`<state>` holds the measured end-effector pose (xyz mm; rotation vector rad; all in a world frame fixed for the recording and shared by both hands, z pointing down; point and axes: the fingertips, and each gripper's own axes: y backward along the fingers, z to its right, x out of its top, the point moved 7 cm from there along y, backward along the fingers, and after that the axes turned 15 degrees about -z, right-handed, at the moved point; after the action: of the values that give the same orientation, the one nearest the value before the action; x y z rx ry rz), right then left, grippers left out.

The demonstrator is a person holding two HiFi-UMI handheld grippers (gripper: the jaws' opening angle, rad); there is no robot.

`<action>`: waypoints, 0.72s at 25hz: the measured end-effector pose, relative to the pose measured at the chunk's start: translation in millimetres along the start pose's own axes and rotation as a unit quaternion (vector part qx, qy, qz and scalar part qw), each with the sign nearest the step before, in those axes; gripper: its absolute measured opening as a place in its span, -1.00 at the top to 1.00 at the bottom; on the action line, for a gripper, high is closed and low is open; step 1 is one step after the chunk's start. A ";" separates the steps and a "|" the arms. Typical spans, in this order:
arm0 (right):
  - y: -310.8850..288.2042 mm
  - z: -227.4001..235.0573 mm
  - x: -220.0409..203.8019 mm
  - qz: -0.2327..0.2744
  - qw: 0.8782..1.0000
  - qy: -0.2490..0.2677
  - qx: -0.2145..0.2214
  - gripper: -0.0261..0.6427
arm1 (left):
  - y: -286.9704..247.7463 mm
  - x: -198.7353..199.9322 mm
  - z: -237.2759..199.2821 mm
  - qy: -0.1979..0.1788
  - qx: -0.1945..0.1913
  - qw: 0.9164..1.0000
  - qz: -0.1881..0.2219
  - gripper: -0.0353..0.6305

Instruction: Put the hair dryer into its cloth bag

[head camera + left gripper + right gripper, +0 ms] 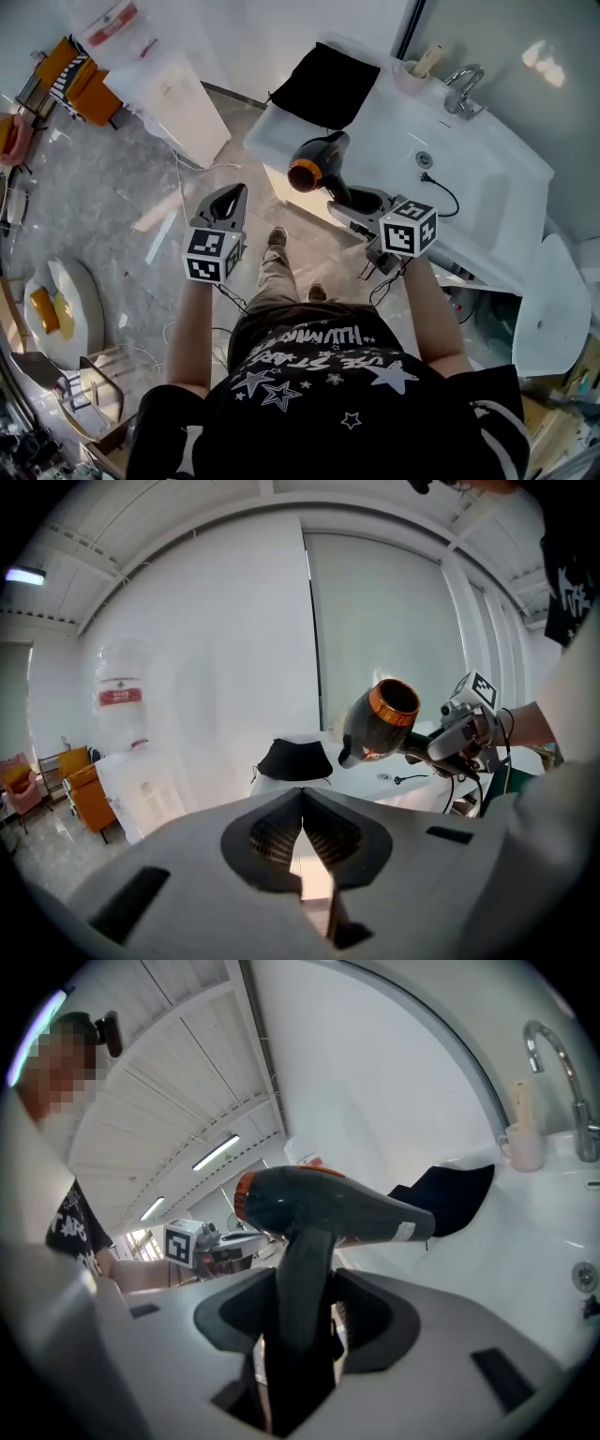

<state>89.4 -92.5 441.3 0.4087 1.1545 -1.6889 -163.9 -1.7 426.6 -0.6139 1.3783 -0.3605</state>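
My right gripper [361, 204] is shut on the handle of the black hair dryer [317, 162], whose orange-ringed nozzle points left over the edge of the white counter [394, 122]. In the right gripper view the hair dryer [328, 1213] stands upright between the jaws. The black cloth bag [326, 84] lies flat on the counter's far left end, beyond the dryer. It also shows as a dark bag [295, 759] in the left gripper view. My left gripper [228, 202] is shut and empty, hanging over the floor to the left of the dryer. In that same view the dryer [380, 719] floats at the right.
A sink with a faucet [464, 86] and a cup [412, 75] sits at the counter's right. A black cord plug [429, 178] lies near the basin drain. A white cabinet [173, 94] stands on the floor at the left, with orange chairs [75, 80] beyond.
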 end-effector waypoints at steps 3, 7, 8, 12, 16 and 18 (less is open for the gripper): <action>-8.1 7.0 7.9 -0.009 1.000 0.002 0.010 0.32 | -27.7 16.9 -17.1 -0.019 -0.015 1.000 0.000 0.86; -20.7 19.6 18.5 -0.019 1.000 -0.003 0.023 0.32 | -68.2 42.1 -43.1 -0.055 -0.033 0.998 -0.002 0.86; -23.7 23.0 20.7 -0.021 0.999 -0.007 0.024 0.32 | -78.9 47.6 -49.0 -0.065 -0.039 0.997 -0.005 0.86; -32.3 33.7 26.6 -0.028 0.999 -0.026 0.029 0.32 | -126.7 66.3 -67.2 -0.131 -0.077 0.988 -0.028 0.58; -41.7 46.3 39.5 -0.037 0.998 -0.024 0.037 0.32 | -176.0 80.0 -85.3 -0.226 -0.079 0.970 -0.048 0.50; -45.1 49.0 42.9 -0.039 0.998 -0.025 0.039 0.32 | -197.8 84.7 -86.6 -0.280 -0.086 0.955 -0.050 0.43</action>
<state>43.6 -155.3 456.8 0.3716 1.0815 -1.8064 -211.7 -224.4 471.0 -0.8557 0.8386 -0.1278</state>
